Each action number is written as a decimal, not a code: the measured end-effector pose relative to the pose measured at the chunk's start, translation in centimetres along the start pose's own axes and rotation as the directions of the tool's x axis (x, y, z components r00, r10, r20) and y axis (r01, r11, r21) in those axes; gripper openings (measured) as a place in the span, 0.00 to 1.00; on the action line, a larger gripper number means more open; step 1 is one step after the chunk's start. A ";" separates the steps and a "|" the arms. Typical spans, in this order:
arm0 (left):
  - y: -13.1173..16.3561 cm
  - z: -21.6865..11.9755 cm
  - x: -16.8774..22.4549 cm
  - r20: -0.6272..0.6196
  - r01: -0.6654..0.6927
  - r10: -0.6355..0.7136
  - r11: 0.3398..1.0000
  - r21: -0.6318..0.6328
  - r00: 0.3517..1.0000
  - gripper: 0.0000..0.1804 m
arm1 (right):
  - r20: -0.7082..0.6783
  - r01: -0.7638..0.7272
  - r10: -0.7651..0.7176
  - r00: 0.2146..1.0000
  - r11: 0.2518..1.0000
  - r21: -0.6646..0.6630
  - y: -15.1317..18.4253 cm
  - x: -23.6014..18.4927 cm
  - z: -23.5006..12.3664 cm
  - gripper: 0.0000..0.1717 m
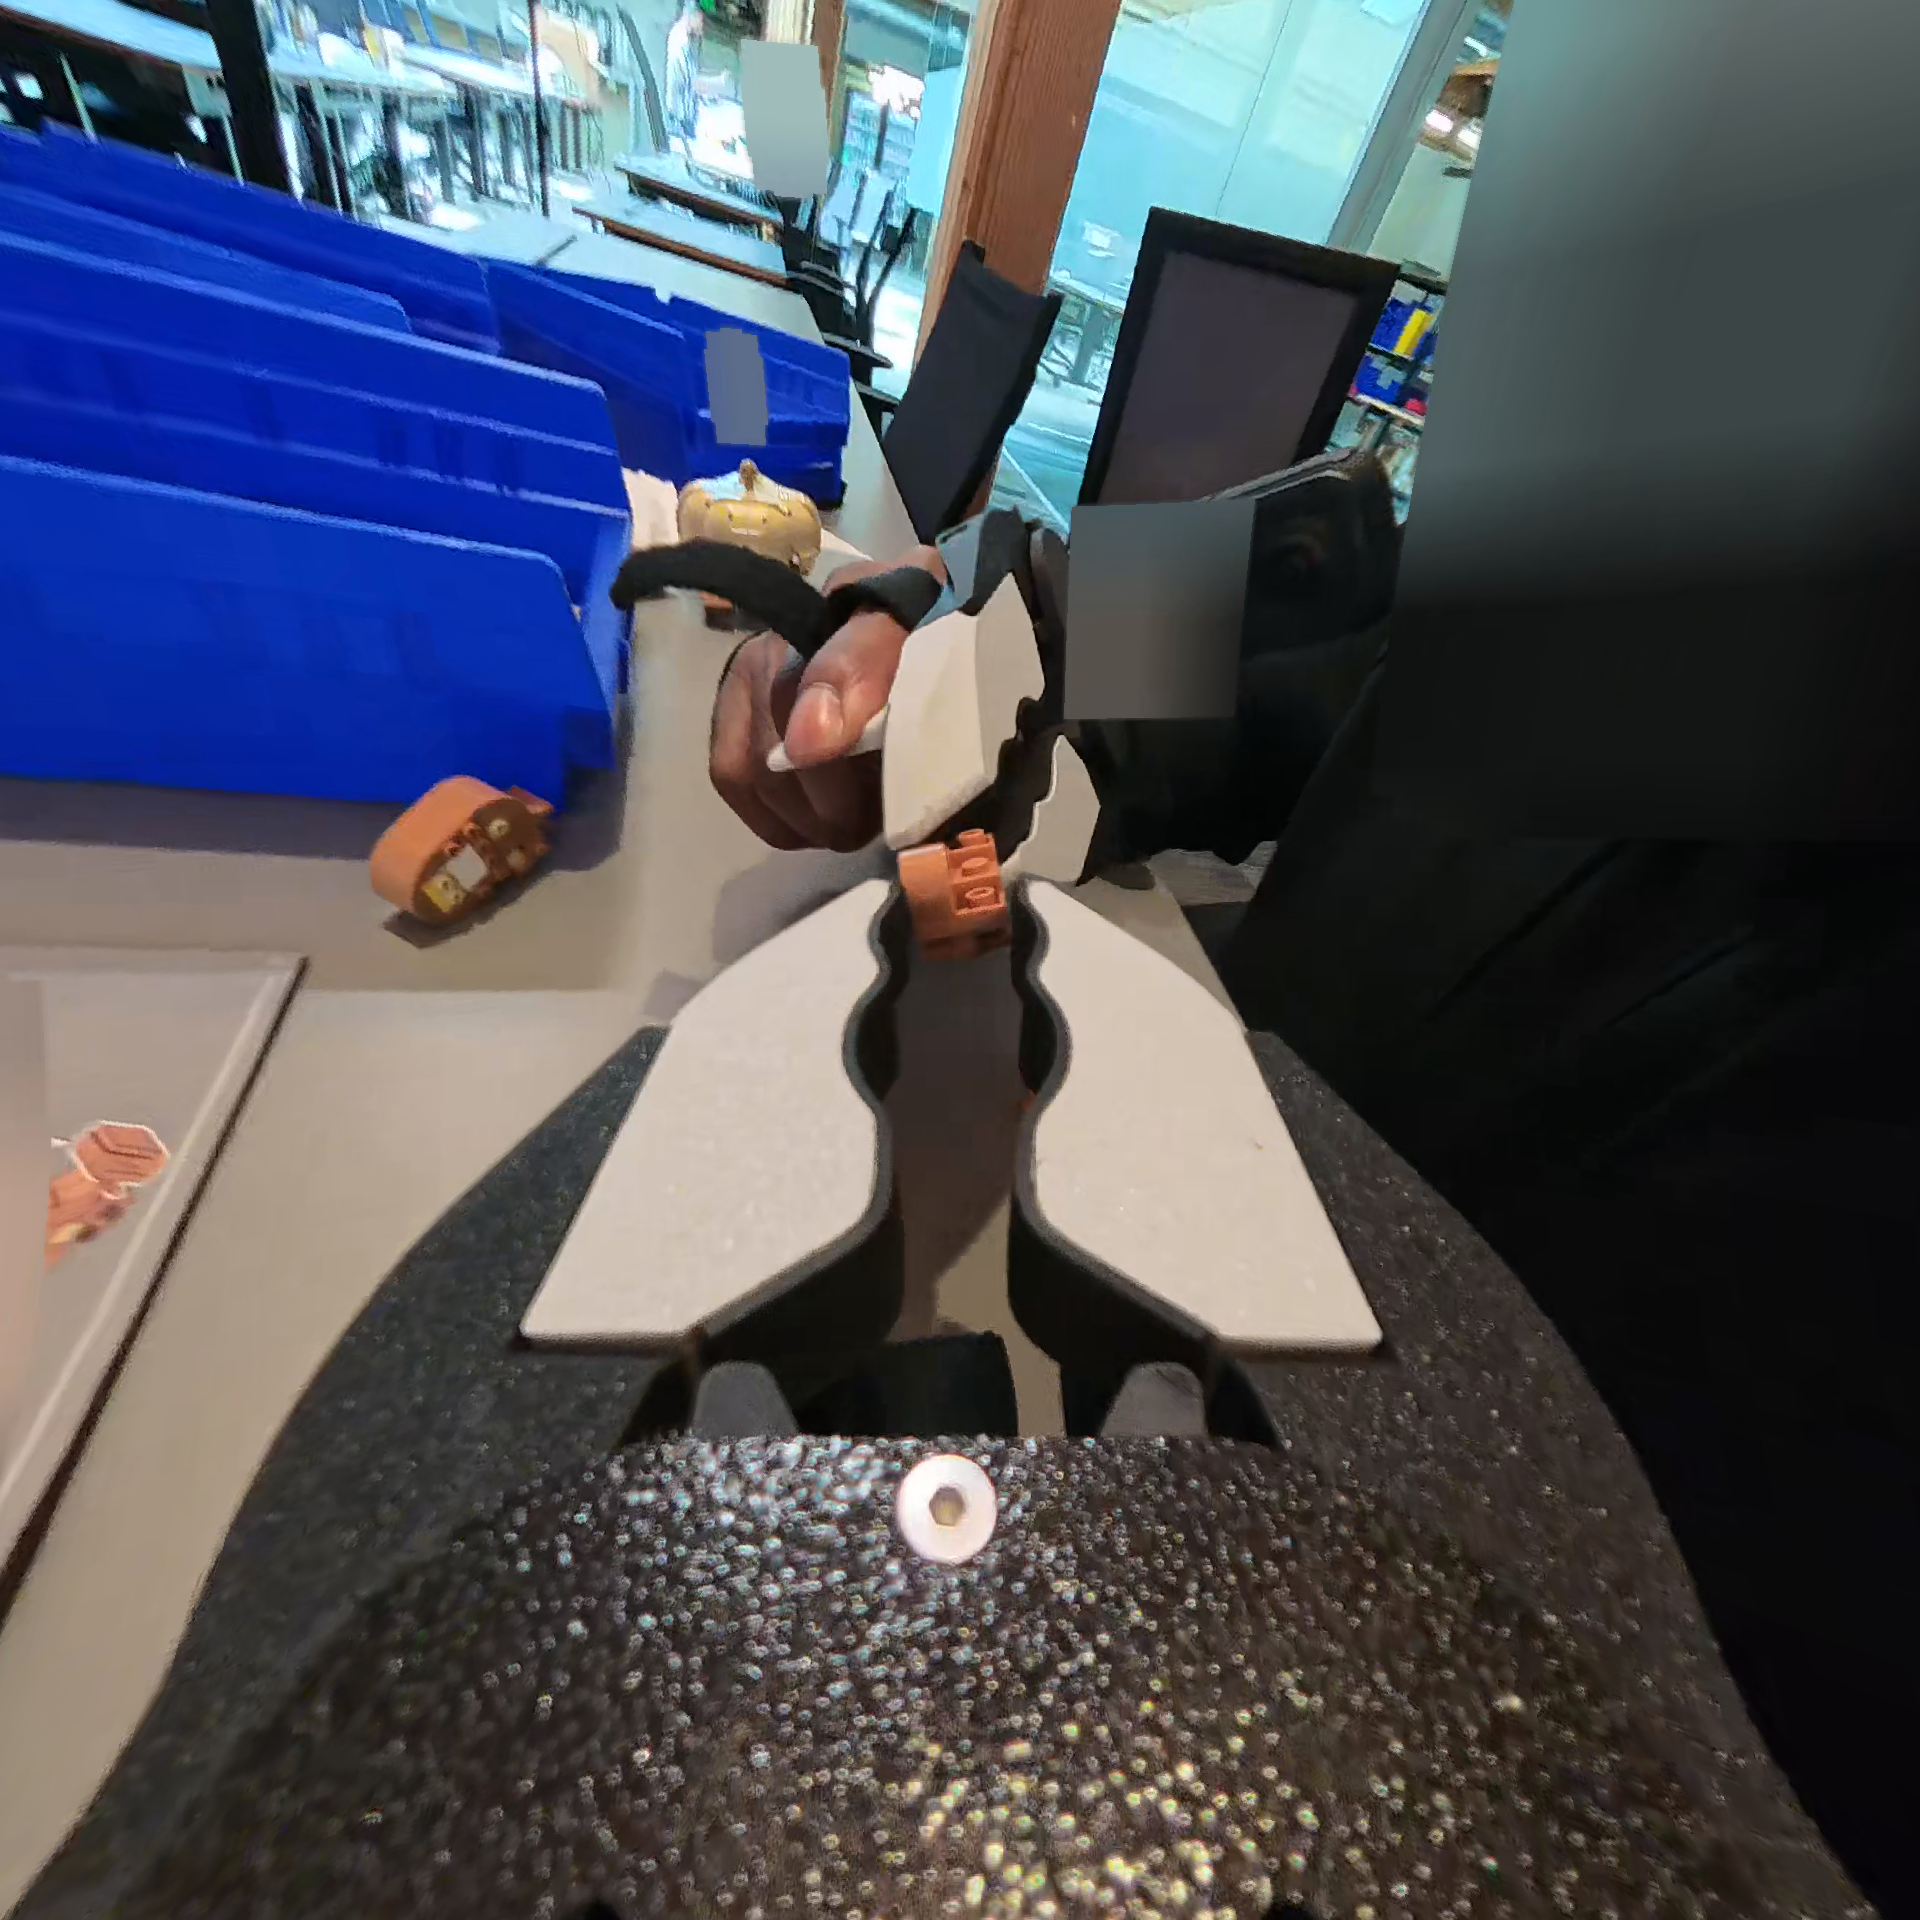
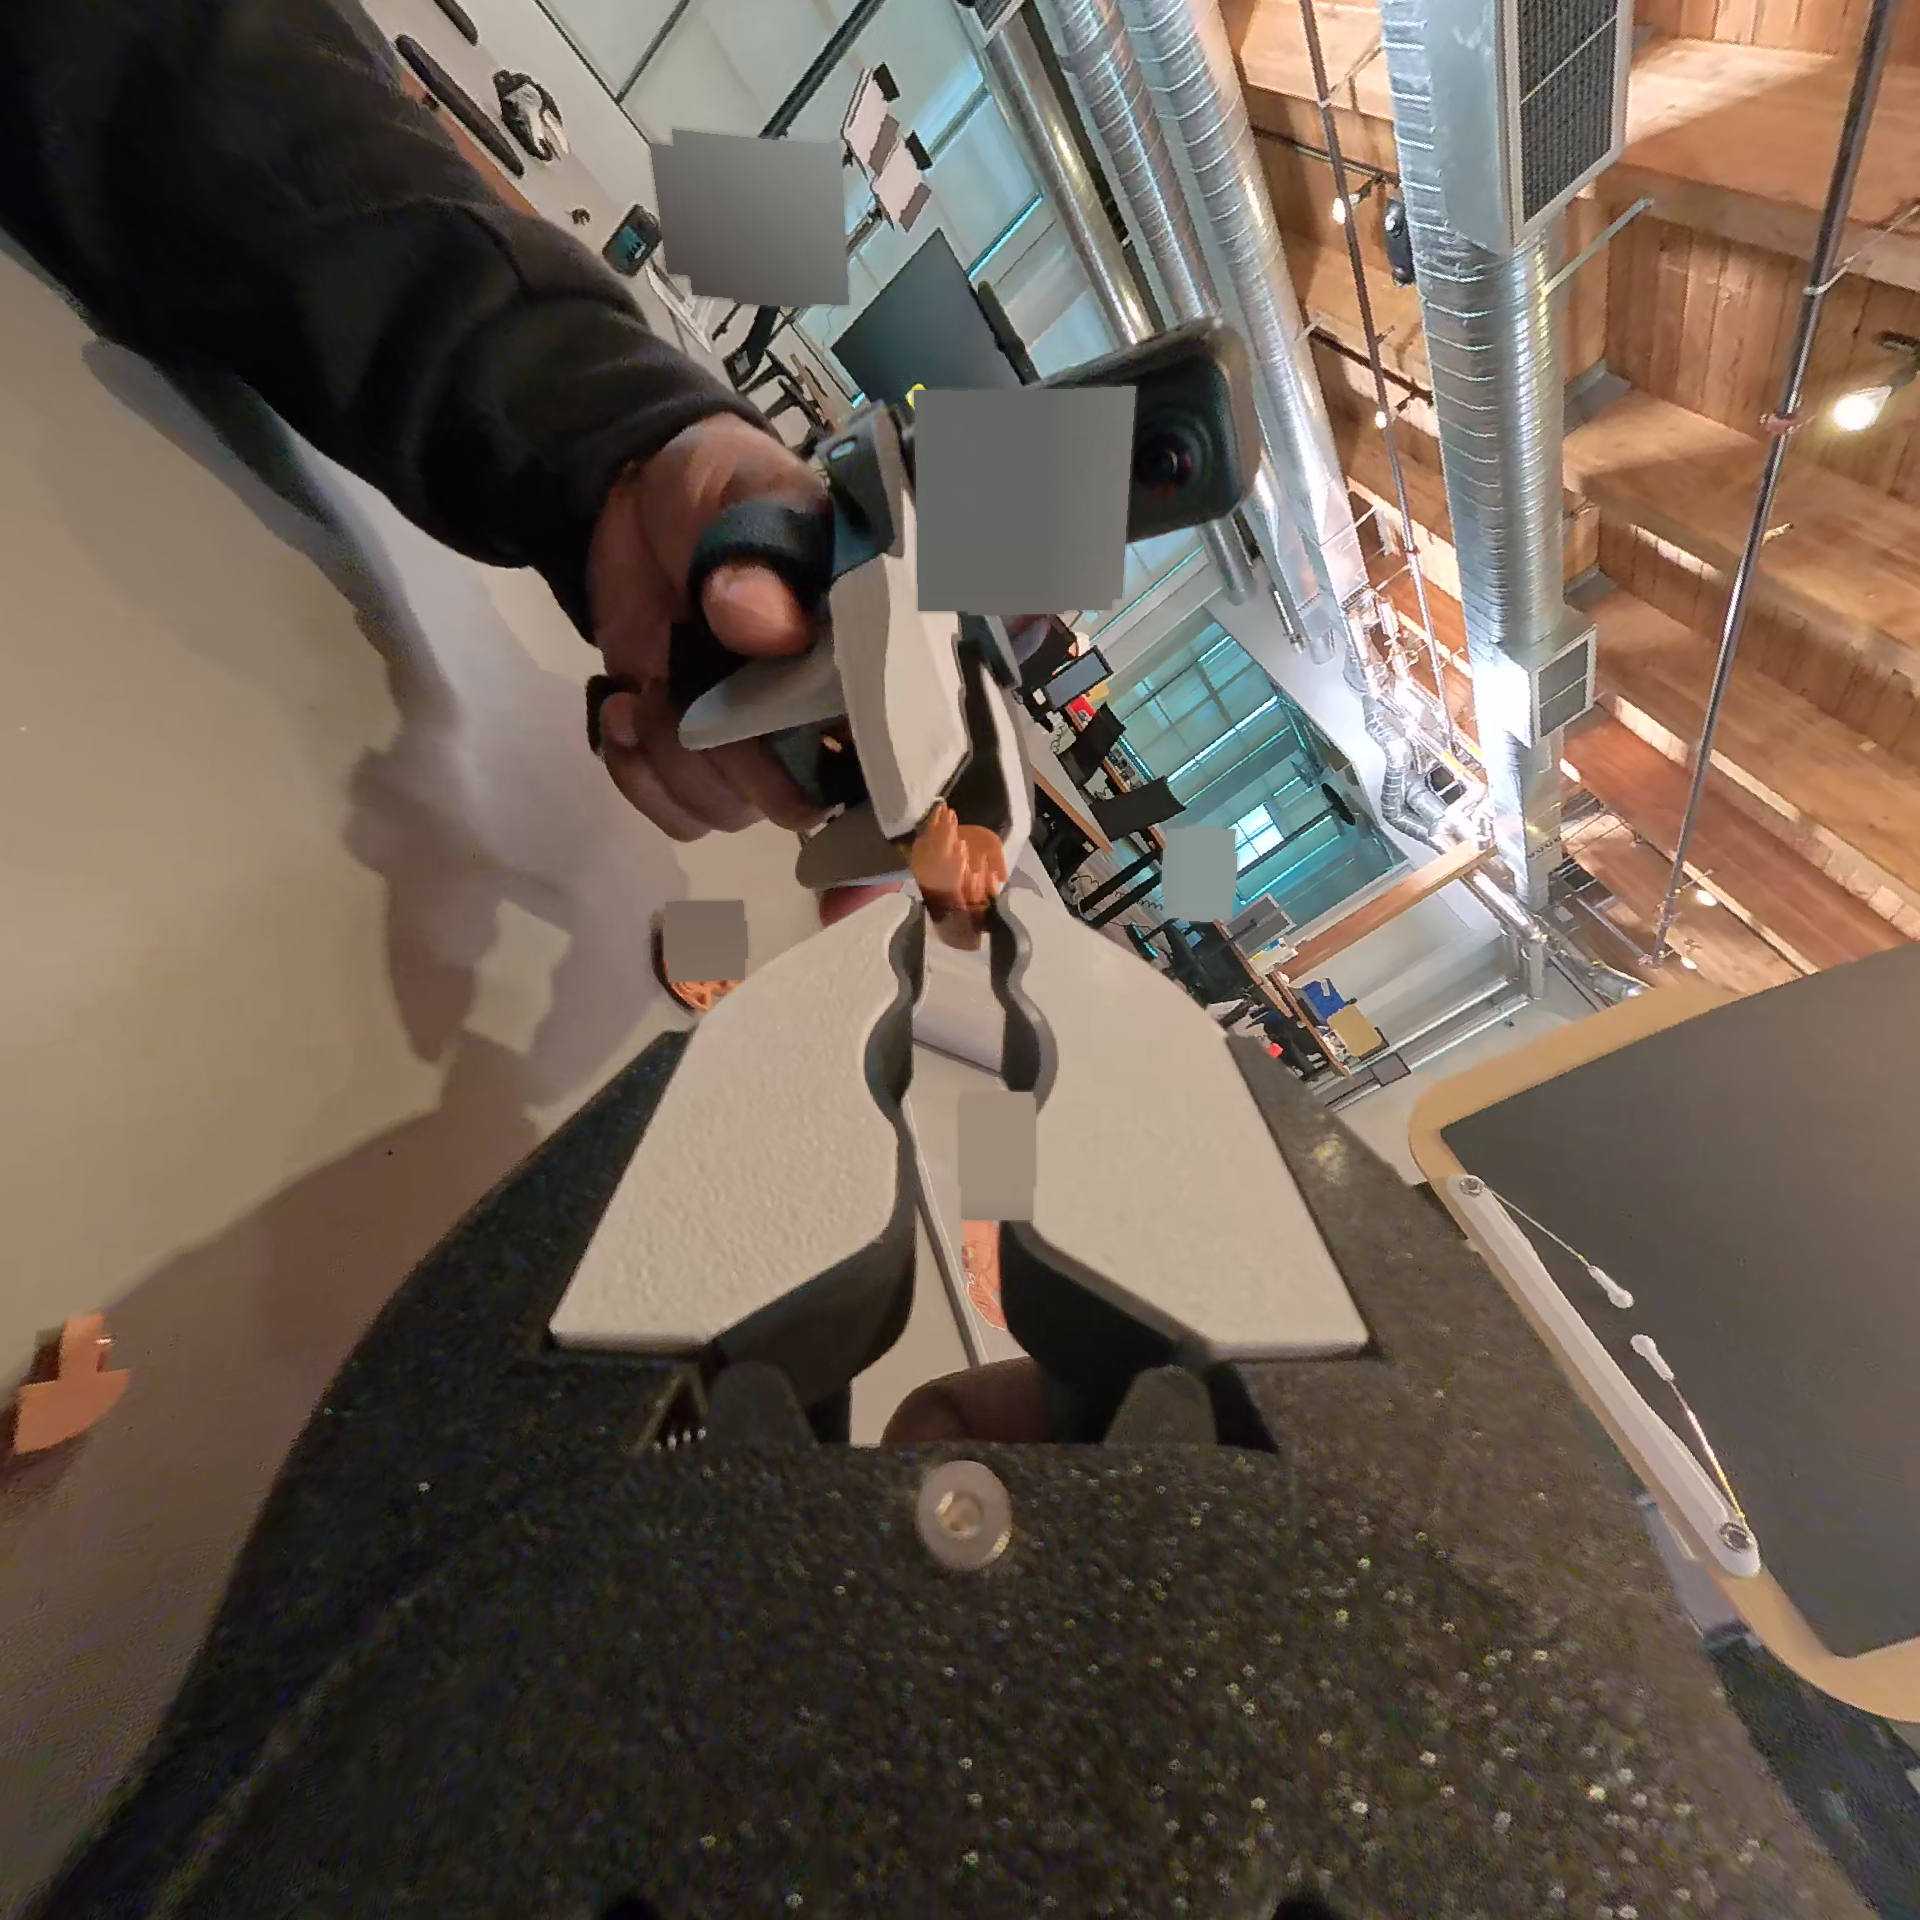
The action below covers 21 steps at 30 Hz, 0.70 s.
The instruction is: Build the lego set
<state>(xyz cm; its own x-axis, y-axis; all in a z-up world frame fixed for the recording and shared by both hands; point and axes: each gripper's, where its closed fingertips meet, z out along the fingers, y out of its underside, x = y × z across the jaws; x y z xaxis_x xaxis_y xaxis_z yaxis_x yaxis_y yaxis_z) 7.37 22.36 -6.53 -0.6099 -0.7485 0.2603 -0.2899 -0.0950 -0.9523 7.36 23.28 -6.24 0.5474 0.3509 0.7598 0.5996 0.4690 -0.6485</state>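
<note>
A small brown brick piece point(image 1: 940, 883) with studs is held in the air between both grippers. In the left wrist view my left gripper point(image 1: 958, 902) has its two fingertips closed against the piece's sides. My right gripper point(image 1: 977, 836) comes in from above, in a person's hand, and grips the same piece at its top. In the right wrist view my right gripper point(image 2: 954, 920) is shut on the brown piece point(image 2: 961, 862), and the left gripper point(image 2: 961, 831) grips it from the far side.
Blue bins point(image 1: 312, 582) line the left of the grey table point(image 1: 416, 1091). A round brown brick assembly point(image 1: 457, 847) lies in front of them, with a gold object point(image 1: 748, 520) farther back. A printed sheet point(image 1: 135, 1091) lies at the left. Another brown piece point(image 2: 68, 1382) lies on the table. Less than 4 cm separates the two grippers' tips.
</note>
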 end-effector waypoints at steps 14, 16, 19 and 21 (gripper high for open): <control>0.2 0.3 0.3 -0.130 0.163 -0.153 0.984 0.067 0.980 0.10 | -0.003 0.007 -0.007 1.000 1.000 0.017 -0.3 -0.3 0.1 0.08; 0.2 0.3 0.3 -0.139 0.180 -0.169 0.981 0.073 0.976 0.10 | -0.002 0.000 0.000 1.000 1.000 0.022 -0.4 -0.3 0.0 0.07; 0.0 0.4 0.4 -0.151 0.204 -0.190 0.976 0.081 0.970 0.10 | 0.008 -0.024 0.024 1.000 0.999 0.032 -0.5 -0.2 -0.1 0.07; -0.1 0.4 0.5 -0.160 0.218 -0.202 0.972 0.088 0.966 0.10 | 0.017 -0.035 0.035 0.999 0.999 0.035 -0.5 -0.1 -0.1 0.07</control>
<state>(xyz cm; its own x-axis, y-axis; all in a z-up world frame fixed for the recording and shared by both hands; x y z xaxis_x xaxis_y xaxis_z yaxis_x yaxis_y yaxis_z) 7.43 21.72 -6.38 -0.6486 -0.5989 0.4697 -0.3499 -0.3134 -0.8828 7.06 22.89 -5.99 0.5576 0.3809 0.7375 0.5592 0.4843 -0.6729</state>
